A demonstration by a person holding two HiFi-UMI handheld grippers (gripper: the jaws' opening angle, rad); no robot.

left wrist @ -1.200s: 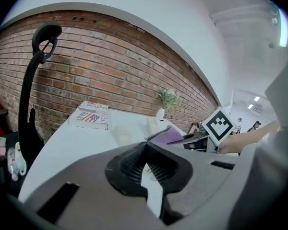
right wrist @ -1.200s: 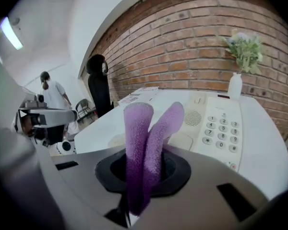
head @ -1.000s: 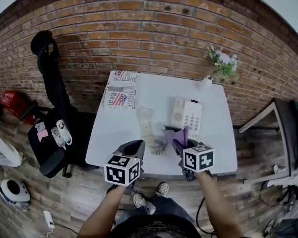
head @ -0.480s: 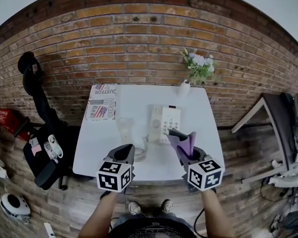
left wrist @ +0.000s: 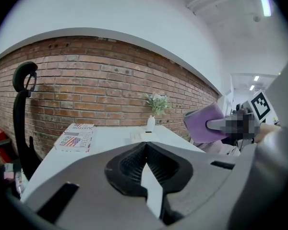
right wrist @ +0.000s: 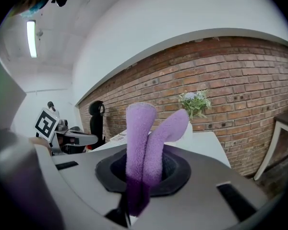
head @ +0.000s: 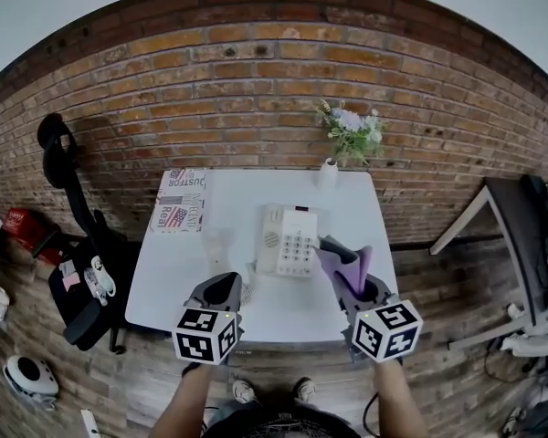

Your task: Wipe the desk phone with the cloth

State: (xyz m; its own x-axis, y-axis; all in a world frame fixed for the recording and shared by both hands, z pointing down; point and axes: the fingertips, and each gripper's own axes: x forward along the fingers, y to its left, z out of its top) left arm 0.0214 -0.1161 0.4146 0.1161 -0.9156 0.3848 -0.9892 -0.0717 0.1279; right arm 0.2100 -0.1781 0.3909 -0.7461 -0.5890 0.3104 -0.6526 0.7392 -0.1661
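Observation:
The white desk phone (head: 288,240) lies in the middle of the white table (head: 164,281). Its handset (head: 217,243) rests off the base to the left, and the coiled cord (head: 248,286) runs toward the front edge. My right gripper (head: 352,286) is shut on a purple cloth (head: 347,263), just right of the phone's front corner and raised above the table. The cloth (right wrist: 149,138) sticks up from the jaws in two folds. My left gripper (head: 221,292) is shut with nothing in it, near the front edge, in front of the handset.
A printed box (head: 181,213) lies at the table's back left. A small white vase with flowers (head: 329,172) stands at the back edge by the brick wall. A black office chair (head: 73,245) stands left of the table, and another desk (head: 502,208) stands at the right.
The right gripper with the cloth has shifted from in front of the phone to its right side. The left gripper stays near the front edge. The head view has shifted.

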